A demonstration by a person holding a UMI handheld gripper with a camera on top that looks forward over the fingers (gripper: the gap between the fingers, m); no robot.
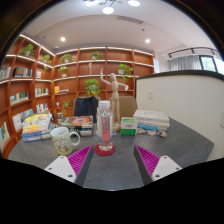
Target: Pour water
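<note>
Mug [63, 140] stands ahead-left of the claw [106, 163] on the grey worktop [115, 170], likely the pour target. Clear bottle with red base [105, 128] stands upright straight ahead, just beyond the pink pads [68, 162], lined up for a grasp. Claw fingers apart, empty. Boxes [152, 121] sit ahead-right. Bookshelves [60, 75] behind.

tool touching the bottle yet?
Apart. The gripper view shows the tool open, and the clear bottle stands on the grey table beyond the fingertips, with bare tabletop between it and each pink pad.
</note>
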